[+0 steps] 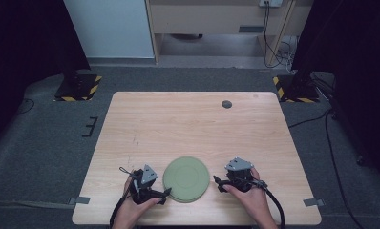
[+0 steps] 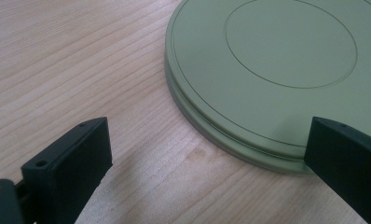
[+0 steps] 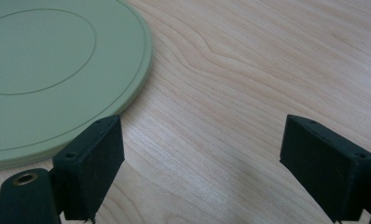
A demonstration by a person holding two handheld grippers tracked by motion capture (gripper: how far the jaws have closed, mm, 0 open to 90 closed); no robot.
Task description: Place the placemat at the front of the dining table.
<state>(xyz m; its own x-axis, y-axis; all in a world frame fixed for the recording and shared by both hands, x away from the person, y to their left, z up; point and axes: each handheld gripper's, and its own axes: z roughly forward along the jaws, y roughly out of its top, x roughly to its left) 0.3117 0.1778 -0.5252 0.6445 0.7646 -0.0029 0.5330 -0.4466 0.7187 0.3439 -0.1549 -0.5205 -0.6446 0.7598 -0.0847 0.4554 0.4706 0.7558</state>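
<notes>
Two green plates (image 1: 186, 179), it seems, lie stacked upside down near the counter's (image 1: 193, 119) front edge, between your grippers. Both the left gripper (image 1: 165, 193) and right gripper (image 1: 217, 183) gape wide, empty. Likely stiff, smooth, slippery; pinch the rim.

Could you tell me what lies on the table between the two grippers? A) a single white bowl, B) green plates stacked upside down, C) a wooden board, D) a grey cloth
B: the left gripper view shows two green plates stacked, bases up, rims lying one on the other.
</notes>
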